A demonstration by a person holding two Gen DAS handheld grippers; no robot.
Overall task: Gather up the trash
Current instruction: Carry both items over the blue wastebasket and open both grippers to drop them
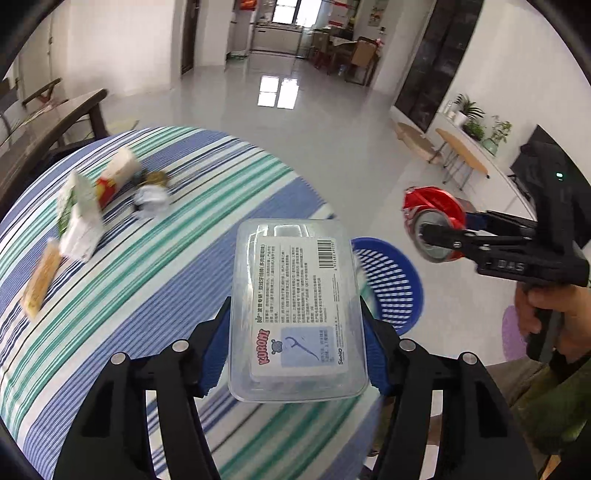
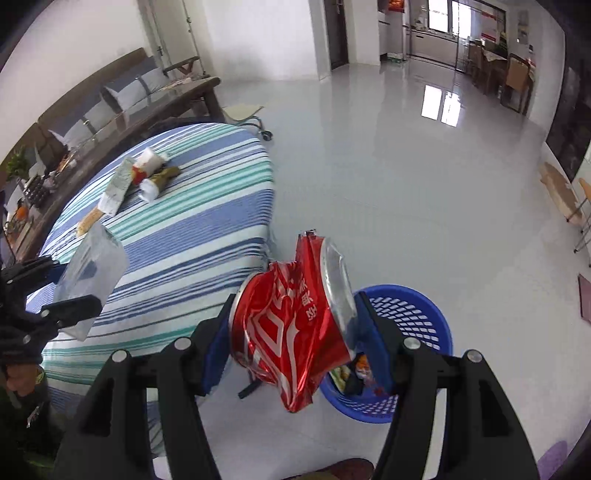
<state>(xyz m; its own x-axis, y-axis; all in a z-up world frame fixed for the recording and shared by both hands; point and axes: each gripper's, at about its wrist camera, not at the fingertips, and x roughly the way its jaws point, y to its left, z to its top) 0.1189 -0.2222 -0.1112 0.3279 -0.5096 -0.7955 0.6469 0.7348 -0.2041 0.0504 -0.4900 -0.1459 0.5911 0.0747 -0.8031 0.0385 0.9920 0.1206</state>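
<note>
Trash in transit: left gripper (image 1: 295,325) clamps a clear plastic box (image 1: 297,306), right gripper (image 2: 295,325) a crushed red can (image 2: 295,321); either may miss the blue basket (image 2: 413,314) if released early.

This place is a home, an open living room. There is a wooden sofa (image 2: 122,92) with cushions, a glossy floor (image 2: 388,166), potted plants (image 1: 476,122), and a kitchen (image 1: 280,33) behind.
</note>
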